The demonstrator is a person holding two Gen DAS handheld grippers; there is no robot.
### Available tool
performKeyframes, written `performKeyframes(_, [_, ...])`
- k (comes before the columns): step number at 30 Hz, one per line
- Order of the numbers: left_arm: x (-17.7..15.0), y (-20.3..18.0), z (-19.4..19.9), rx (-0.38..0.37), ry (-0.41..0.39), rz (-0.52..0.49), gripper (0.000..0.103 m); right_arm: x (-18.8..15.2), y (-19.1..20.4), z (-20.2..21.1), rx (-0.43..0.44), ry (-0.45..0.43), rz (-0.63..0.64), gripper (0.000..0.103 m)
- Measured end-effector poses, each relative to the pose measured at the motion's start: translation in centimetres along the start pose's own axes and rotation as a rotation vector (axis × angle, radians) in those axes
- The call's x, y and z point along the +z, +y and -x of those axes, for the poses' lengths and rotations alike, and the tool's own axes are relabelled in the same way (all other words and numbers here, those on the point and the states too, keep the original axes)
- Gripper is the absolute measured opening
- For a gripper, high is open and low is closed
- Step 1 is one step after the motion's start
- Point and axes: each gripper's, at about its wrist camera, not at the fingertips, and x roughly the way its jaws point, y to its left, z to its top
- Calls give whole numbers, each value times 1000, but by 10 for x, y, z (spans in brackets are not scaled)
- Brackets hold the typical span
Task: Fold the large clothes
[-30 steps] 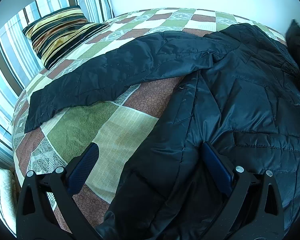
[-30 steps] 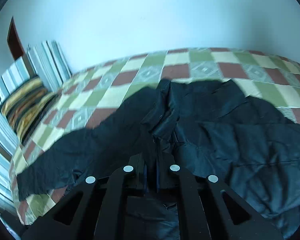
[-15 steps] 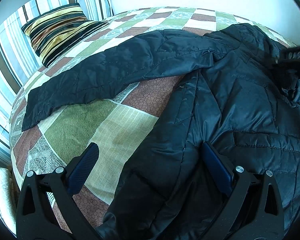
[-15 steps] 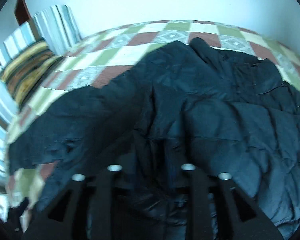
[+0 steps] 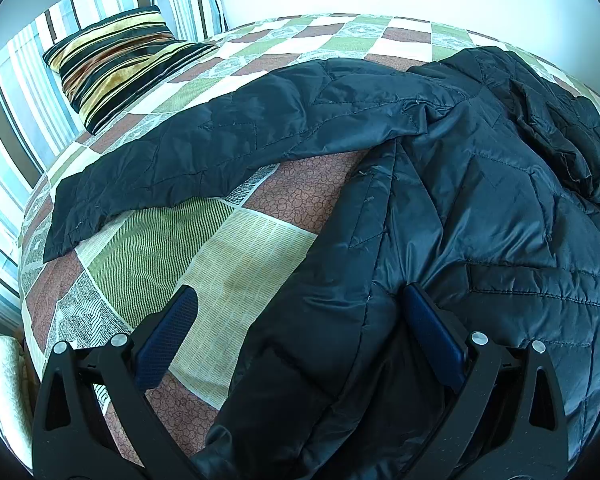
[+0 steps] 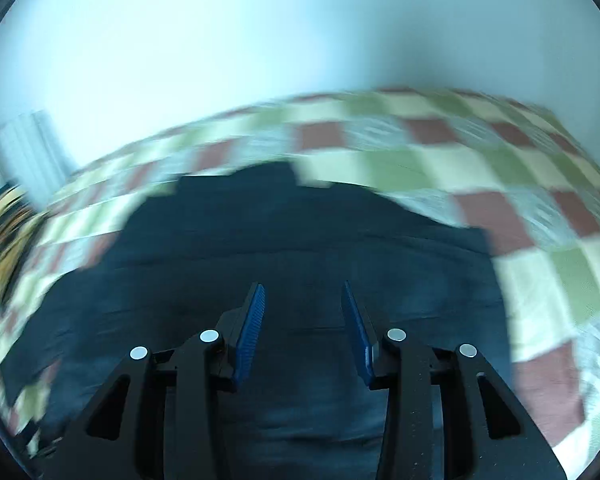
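Where jacket [image 5: 440,184] sprawls: checkered bedspread [image 5: 228,256].

Glossy quilted nylon-like jacket [image 5: 440,208], matt woven patchwork bedspread [image 5: 228,248], sheeny striped pillow [image 5: 116,64], matt black plastic tongs [image 6: 302,320]

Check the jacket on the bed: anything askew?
Yes. The black jacket lies rumpled, its right side bunched in a heap, while one sleeve stretches out flat toward the striped pillow.
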Motion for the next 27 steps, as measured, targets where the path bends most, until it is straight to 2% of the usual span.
performKeyframes(1, [0, 0, 0, 0, 0, 0, 101, 0, -19, -10, -50, 29, -21, 41])
performKeyframes(3, [0, 0, 0, 0, 1, 0, 101, -7, -44, -26, -93, 72, -55, 41])
performKeyframes(7, [0, 0, 0, 5, 1, -5, 101, -24, -60, -54, -77, 122, -53, 41])
performKeyframes(12, [0, -1, 0, 11, 2, -10, 101, -35, -50, -61, -132, 89, 0, 41])
performKeyframes(21, [0, -2, 0, 8, 4, -8, 101, -32, -56, -55, -107, 49, -10, 43])
performKeyframes(24, [-1, -2, 0, 7, 5, -7, 101, -30, -57, -34, -105, -4, -21, 52])
performKeyframes(26, [-1, -2, -1, 5, 6, -6, 101, -31, -59, -18, -135, -54, -33, 73])
performKeyframes(27, [-1, -2, -1, 6, 6, -7, 101, -32, -60, -11, -161, -80, -37, 76])
